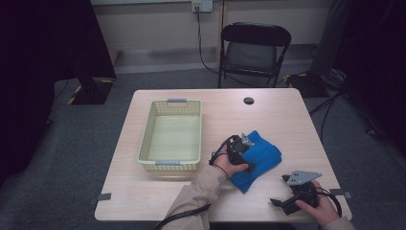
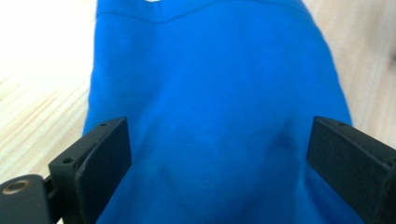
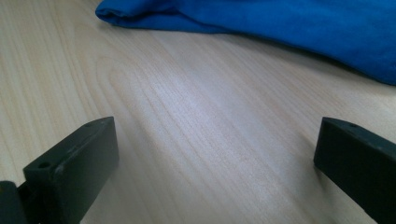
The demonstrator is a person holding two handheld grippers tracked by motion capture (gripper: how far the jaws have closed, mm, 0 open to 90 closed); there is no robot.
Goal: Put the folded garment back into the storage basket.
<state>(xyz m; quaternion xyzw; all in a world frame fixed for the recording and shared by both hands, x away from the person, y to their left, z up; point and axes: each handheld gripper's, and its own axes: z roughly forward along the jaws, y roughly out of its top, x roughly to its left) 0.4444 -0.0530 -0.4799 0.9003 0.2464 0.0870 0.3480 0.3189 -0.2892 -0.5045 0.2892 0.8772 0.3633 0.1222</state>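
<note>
Right hand [image 1: 320, 207] low at table's near right corner; right gripper [image 1: 281, 203] points left, just above bare wood, jaws wide, holding nothing, blue cloth ahead of jaws. Left hand [image 1: 235, 165], forearm angled in from bottom, rests left gripper [image 1: 245, 154] on blue cloth [image 1: 261, 158], jaws wide, cloth spread between them, not pinched. Cloth folded, right of centre. Basket [image 1: 146, 143] just left, open-topped. Table [image 1: 282, 115] far half bare.

No readable text, labels, brands, numbers or signs on anything
</note>
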